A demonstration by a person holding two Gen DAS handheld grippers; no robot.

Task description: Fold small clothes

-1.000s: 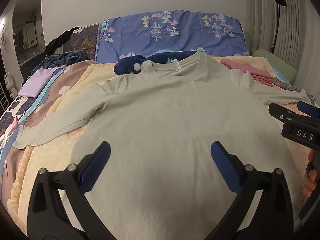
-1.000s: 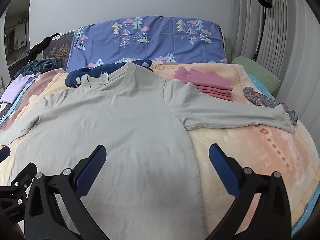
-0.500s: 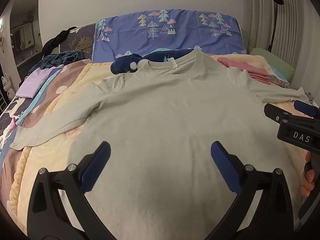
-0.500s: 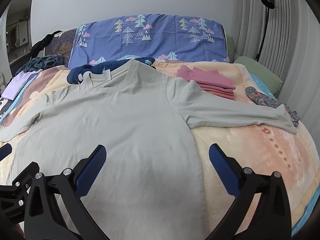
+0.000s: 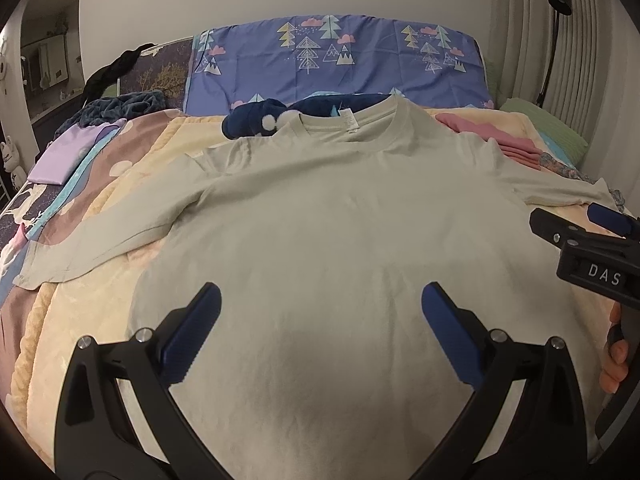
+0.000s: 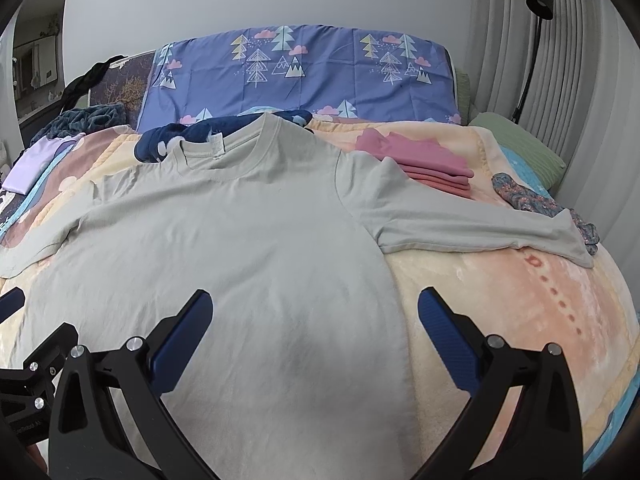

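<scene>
Apparently both jaws wide, empty, above shirt

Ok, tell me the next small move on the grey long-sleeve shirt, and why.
Probably bring the right gripper to the pale grey long-sleeve shirt's right sleeve and pinch it: the shirt lies flat and unfolded, both sleeves spread, and both grippers are open and empty.
</scene>
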